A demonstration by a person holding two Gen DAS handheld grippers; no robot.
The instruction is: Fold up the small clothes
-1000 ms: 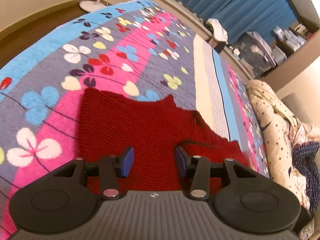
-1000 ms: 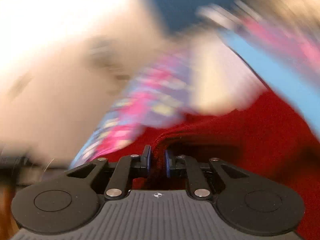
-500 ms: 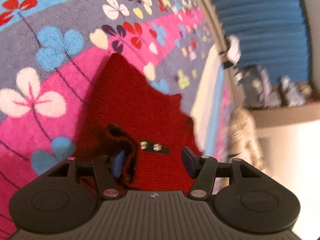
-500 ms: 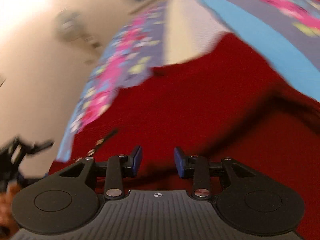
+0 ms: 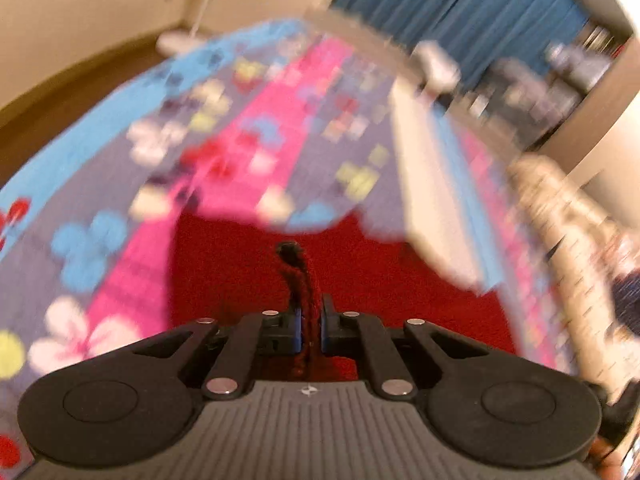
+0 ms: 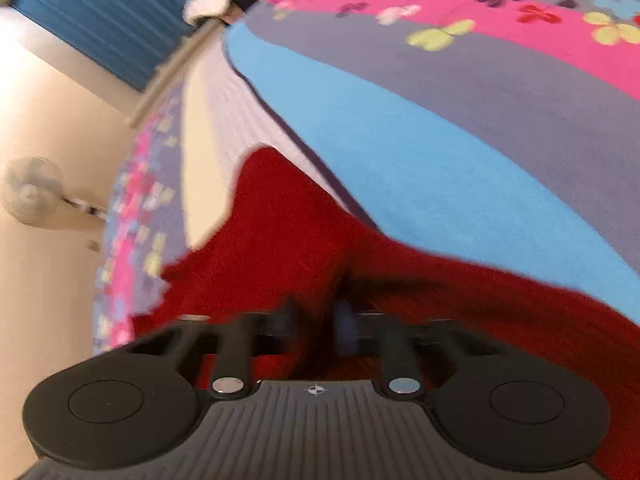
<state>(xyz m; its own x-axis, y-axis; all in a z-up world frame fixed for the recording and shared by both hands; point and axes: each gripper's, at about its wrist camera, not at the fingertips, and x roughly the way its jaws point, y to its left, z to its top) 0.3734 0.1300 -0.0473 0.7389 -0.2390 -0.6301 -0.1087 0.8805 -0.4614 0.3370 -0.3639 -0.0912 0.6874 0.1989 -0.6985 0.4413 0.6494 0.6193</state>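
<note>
Where both fingers stood spread, left gripper (image 5: 309,330) now pinches red knit (image 5: 248,256); right gripper (image 6: 314,322) closing on it.

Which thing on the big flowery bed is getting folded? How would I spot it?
Find the bed blanket with blue, grey and pink stripes and flowers. On it, nearest the camera, lies a red knitted garment, the only plain red thing there. A ridge of its fabric is pinched up in the left gripper.
</note>
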